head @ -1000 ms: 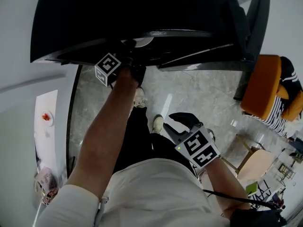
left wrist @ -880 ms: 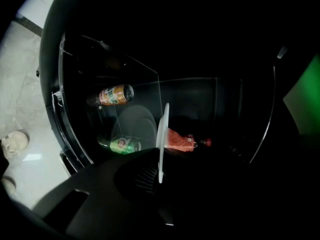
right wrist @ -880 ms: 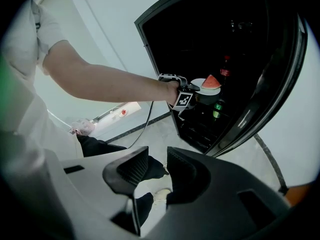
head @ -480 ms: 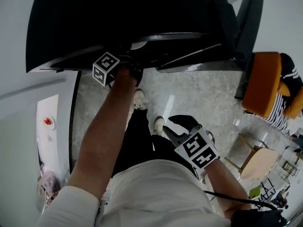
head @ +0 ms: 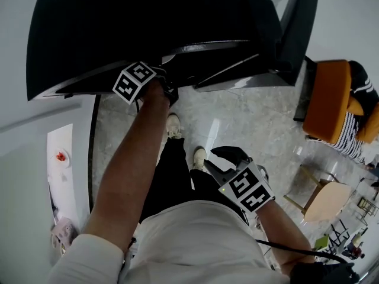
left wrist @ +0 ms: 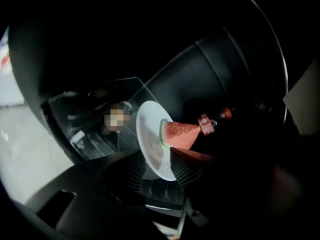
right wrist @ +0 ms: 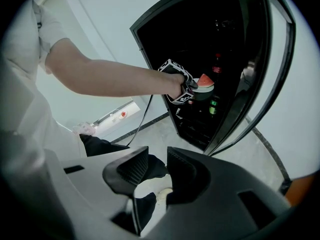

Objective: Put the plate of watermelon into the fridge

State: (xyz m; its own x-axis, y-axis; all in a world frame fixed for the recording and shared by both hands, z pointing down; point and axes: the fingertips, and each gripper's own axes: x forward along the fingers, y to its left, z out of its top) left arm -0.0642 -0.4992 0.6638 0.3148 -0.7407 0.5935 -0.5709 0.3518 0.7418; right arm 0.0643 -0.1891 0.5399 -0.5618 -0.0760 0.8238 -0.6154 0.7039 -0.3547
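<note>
A white plate (left wrist: pixel 150 139) with a red watermelon slice (left wrist: pixel 180 134) stands inside the dark fridge (head: pixel 148 28). The plate's near rim lies between the jaws of my left gripper (left wrist: pixel 156 168). These jaws are opening and the ribbed pads stand apart from the rim. In the right gripper view, the left gripper (right wrist: pixel 184 88) reaches into the fridge with the watermelon (right wrist: pixel 205 80) just beyond it. My right gripper (right wrist: pixel 157 166) hangs low by my hip (head: pixel 228 158). It is open, with only floor and a shoe showing through the gap.
The fridge door (right wrist: pixel 262 69) stands open at the right. A bottle with a red label (left wrist: pixel 207 124) is behind the plate, and green cans (right wrist: pixel 214 106) sit on a lower shelf. An orange chair (head: pixel 328 102) and a wooden chair (head: pixel 317 203) stand to the right; a low white table (head: pixel 59 158) is at the left.
The left gripper's marker cube has turned and shifted slightly up and left at the fridge's edge. The right gripper has stayed by my hip.
</note>
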